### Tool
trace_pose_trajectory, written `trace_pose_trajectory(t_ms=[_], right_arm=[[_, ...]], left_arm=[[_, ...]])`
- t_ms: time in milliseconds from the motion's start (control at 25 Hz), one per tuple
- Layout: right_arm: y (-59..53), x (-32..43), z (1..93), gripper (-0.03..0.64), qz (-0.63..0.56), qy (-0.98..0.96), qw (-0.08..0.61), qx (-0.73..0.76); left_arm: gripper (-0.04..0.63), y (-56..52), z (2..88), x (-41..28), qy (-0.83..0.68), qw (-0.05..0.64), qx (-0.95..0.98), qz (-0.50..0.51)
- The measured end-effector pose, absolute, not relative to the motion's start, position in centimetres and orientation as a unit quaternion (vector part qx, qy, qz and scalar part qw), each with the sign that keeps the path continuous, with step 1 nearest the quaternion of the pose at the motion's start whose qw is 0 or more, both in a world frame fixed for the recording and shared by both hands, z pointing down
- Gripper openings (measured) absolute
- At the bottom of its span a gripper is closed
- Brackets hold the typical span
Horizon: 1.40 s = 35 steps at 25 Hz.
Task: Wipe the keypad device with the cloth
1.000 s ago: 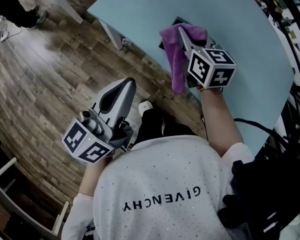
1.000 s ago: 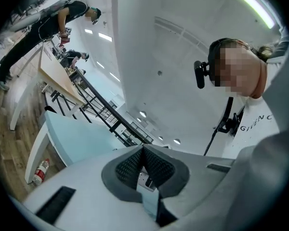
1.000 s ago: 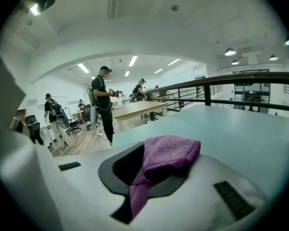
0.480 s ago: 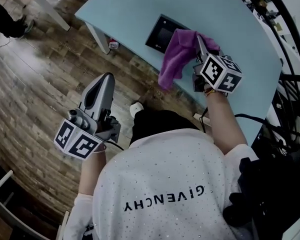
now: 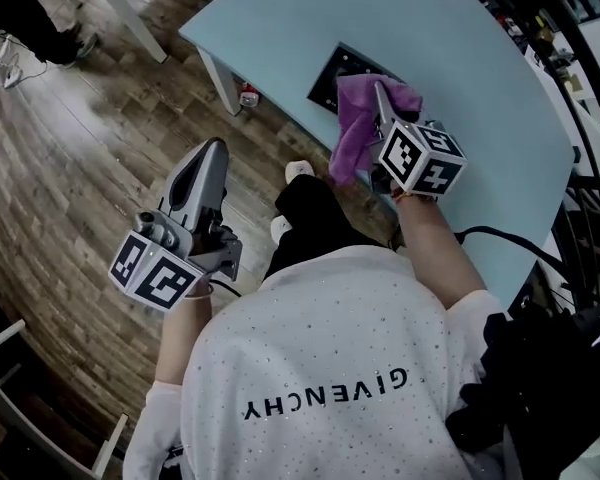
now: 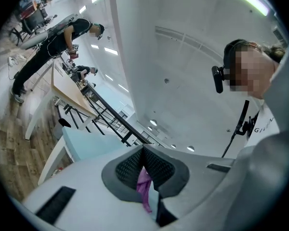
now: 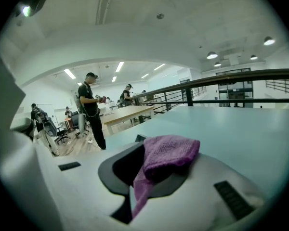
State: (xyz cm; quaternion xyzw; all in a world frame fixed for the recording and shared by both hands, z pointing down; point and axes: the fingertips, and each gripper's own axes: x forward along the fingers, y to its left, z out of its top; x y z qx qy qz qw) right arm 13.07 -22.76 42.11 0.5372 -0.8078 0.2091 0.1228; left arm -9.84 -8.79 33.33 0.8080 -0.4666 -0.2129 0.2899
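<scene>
Pale blue tabletop (image 5: 480,98) bore the flat, dark rectangular keypad device (image 5: 332,70). The right gripper (image 5: 380,93) — jaws clamped on a purple knitted cloth (image 5: 358,118) — hovered at the device's near edge, cloth hanging over its corner; the left gripper (image 5: 212,153), jaws closed and empty, hung well apart.

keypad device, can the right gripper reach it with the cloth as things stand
Probably yes: the right gripper, shut on the purple cloth, is right by the keypad device, with nothing between them.

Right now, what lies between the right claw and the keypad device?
Only the purple cloth, pinched in the right claw, hanging over the keypad device; head view shows it.
</scene>
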Motion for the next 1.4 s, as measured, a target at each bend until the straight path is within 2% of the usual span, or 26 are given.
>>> trace_pose_trajectory(t_ms=[400, 640, 960, 1280, 1400], right_arm=[[-25.4, 5.2, 47.4, 0.020, 0.228, -0.848, 0.154, 0.453], [-24.7, 10.6, 47.0, 0.020, 0.234, -0.829, 0.143, 0.487], [-22.3, 15.9, 44.3, 0.020, 0.204, -0.809, 0.146, 0.532], [-20.1, 18.7, 46.1, 0.020, 0.221, -0.779, 0.177, 0.559], [-19.7, 18.7, 46.3, 0.020, 0.225, -0.772, 0.169, 0.570]], left_arm=[[0.003, -8.6, 33.2, -12.7, -0.536, 0.293, 0.766, -0.201], [0.003, -9.4, 32.4, -10.3, -0.512, 0.294, 0.786, -0.186], [0.003, -10.0, 31.2, -11.5, -0.502, 0.296, 0.790, -0.189], [0.003, -11.5, 30.5, -11.5, -0.489, 0.295, 0.796, -0.201], [0.003, -11.4, 31.4, -11.5, -0.493, 0.295, 0.794, -0.201]])
